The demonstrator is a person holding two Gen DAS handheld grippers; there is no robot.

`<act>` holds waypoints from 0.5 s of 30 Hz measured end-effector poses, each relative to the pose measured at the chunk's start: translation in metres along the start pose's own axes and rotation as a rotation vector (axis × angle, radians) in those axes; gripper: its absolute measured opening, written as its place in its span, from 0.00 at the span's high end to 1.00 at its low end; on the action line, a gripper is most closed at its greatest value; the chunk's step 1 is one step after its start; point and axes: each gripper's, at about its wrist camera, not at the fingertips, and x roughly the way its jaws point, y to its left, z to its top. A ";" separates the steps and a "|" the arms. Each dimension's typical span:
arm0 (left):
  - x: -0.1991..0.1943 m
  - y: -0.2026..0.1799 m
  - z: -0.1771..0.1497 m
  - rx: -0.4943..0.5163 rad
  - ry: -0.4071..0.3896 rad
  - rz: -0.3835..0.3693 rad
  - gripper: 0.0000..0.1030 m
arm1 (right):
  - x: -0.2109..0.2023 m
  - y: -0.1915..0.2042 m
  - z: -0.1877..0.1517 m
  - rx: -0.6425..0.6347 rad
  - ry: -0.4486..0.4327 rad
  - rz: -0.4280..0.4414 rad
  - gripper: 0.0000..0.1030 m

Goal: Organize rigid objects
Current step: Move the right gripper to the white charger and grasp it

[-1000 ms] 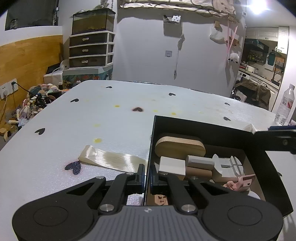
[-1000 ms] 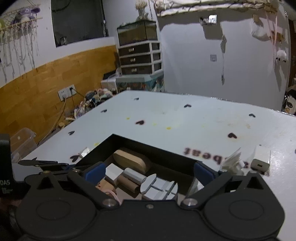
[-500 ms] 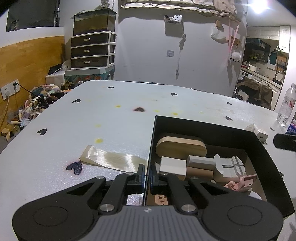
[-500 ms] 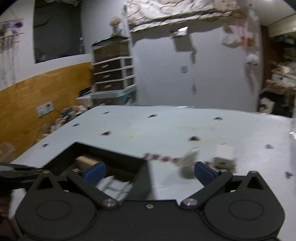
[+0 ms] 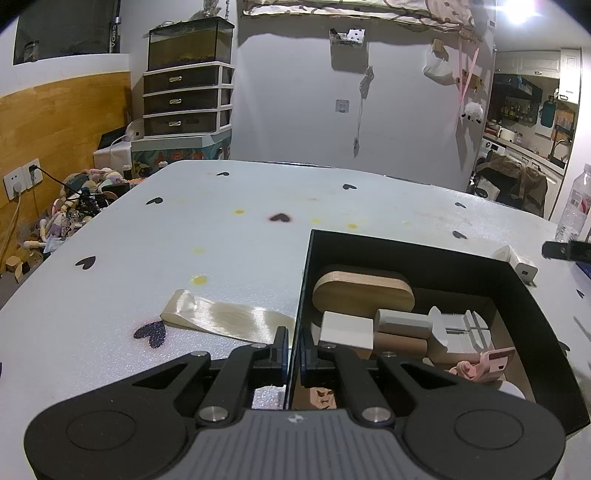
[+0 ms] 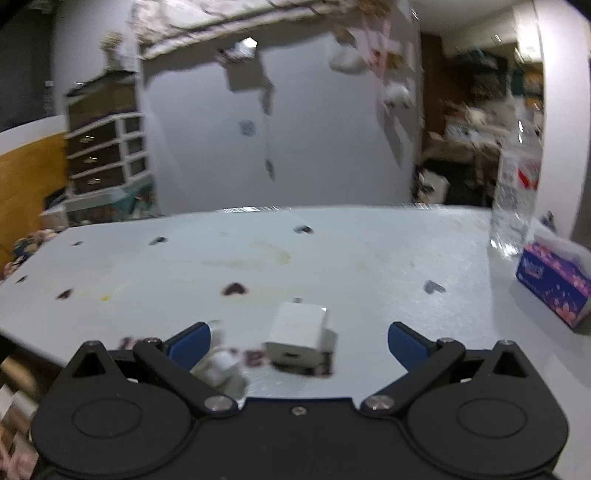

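Pinching matte black box wall (image 5: 300,288), left gripper (image 5: 293,347); right gripper (image 6: 299,338) spread over boxy white charger (image 6: 299,330).

Dim indoor light; a lamp (image 5: 519,11) flares at one o'clock in the left view, which is sharp. The right view is motion-blurred throughout. Fisheye bending and dark corners mark both.

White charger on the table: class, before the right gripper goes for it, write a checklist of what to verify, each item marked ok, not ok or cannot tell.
1. Right gripper open wide: ok.
2. Charger lies between the fingers: ok.
3. Nothing on top of the charger: ok.
4. Small white piece beside it is clear of the grip: cannot tell, blurred.
5. Left gripper shut on the box wall: ok.
6. Free room in the box: ok.
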 end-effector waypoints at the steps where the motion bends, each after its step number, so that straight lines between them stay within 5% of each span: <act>1: 0.000 0.000 0.000 0.000 0.000 0.000 0.95 | 0.008 -0.002 0.004 0.023 0.012 -0.006 0.00; 13: 0.000 0.000 0.000 0.000 0.001 0.001 0.94 | 0.076 0.008 0.011 0.085 0.144 -0.053 0.26; 15: 0.000 0.000 0.000 0.001 0.001 0.001 0.94 | 0.081 0.007 0.010 0.092 0.164 -0.061 0.38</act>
